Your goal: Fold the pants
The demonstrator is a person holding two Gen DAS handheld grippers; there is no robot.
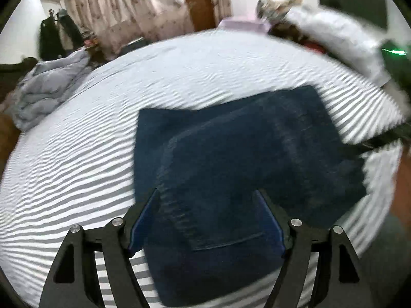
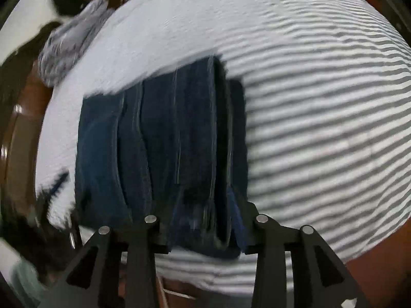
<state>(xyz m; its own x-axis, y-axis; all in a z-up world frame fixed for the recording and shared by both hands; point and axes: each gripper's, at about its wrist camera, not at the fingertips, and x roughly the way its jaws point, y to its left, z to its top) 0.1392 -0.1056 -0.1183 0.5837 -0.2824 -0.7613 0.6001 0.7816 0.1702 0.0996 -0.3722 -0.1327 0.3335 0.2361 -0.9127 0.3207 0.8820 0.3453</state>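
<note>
Pants [image 1: 231, 154]: dark blue denim, matt, stitched seams. Bed sheet [image 1: 77, 166]: grey-white striped cloth, crinkled weave. Left gripper [image 1: 206, 197]: matt black plastic fingers, shiny metal pins. Quilt [image 1: 48, 87]: grey, puffy cloth.

Striped sheet [image 1: 77, 154] covered bed; grey quilt [image 1: 48, 87] lay bunched at far edge; floral curtains [image 1: 123, 7] hung behind.

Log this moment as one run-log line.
stage: pants folded | pants: dark denim, layered, on striped bed | left gripper: open over pants | right gripper: around folded edge, grip unclear
</note>
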